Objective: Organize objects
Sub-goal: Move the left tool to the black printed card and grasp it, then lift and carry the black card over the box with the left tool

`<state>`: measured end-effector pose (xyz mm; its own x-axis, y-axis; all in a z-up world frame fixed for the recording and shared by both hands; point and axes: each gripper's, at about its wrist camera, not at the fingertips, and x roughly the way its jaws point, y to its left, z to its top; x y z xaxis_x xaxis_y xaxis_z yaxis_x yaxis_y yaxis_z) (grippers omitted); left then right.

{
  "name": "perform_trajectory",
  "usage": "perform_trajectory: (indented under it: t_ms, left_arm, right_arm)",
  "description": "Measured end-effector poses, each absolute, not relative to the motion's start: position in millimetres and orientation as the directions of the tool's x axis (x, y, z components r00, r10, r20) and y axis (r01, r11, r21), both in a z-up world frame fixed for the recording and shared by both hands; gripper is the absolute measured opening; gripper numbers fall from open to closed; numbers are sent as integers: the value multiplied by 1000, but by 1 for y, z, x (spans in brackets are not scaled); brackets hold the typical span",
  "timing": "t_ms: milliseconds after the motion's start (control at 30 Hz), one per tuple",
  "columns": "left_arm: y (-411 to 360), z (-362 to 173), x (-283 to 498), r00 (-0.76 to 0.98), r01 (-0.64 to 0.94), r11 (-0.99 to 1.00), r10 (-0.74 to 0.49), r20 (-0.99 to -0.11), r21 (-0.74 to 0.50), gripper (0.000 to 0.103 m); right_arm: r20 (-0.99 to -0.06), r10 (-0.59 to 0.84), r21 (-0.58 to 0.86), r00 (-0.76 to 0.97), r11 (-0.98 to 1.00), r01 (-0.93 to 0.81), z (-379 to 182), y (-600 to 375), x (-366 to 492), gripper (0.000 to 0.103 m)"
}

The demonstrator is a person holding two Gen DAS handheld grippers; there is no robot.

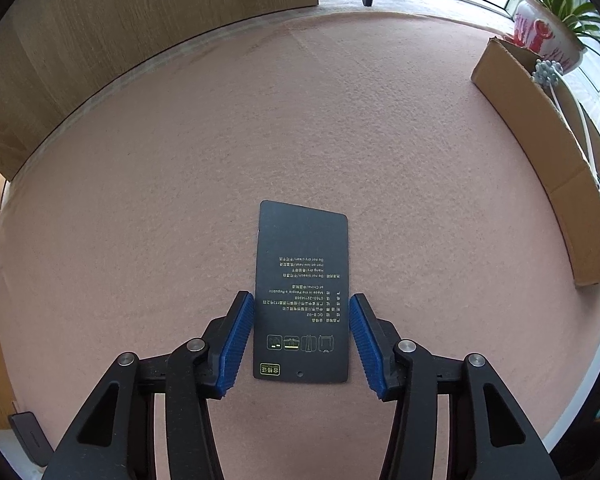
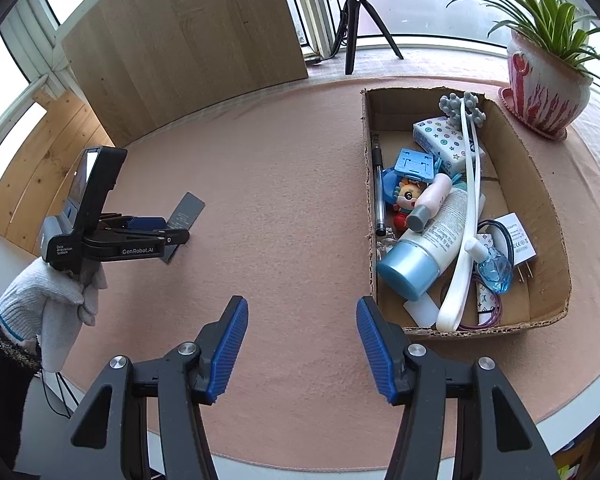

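Observation:
A black card with small printed text lies on the pink felt mat. It sits between the blue pads of my left gripper, and each pad tip meets one of its long edges. The right wrist view shows the same card at the left, in the left gripper, which a white-gloved hand holds. My right gripper hovers open over bare mat near the front edge, with nothing between its fingers. It is just left of the cardboard box.
The box holds several items: a blue-capped lotion tube, a white shoehorn, a toy figure, a pen and a patterned packet. A potted plant stands behind it. A wooden board and a tripod are at the back.

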<state>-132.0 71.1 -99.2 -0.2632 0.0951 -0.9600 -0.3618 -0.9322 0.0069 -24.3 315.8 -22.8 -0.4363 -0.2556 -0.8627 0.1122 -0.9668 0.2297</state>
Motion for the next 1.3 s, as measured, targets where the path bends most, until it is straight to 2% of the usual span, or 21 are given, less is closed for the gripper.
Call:
perform_trajectory:
  t_ms: [367,567,967,1300]
  left_arm:
    - [81,-96,-130,-267,-348,-937,139,-954,-39,53]
    - [103,-72,-124,-293,-383,-922,187,-938,-64,53]
    - [193,-18,-125,-338,-512,-854,298,-893,-91,53]
    - [288,-5,-114,-293,-625,-769,390,-873,-134,53]
  right_arm:
    - [-864,-252,238,-435,-967,89,-24,324,-21,53]
    - [-863,-243,231,-443,-970,82,-23,331,-19,53]
    - [-859,-218,218,-464,-974,54,-16,360,-9,53]
    - [-858,-189,217,-477,-976,-3,-15,397,2,53]
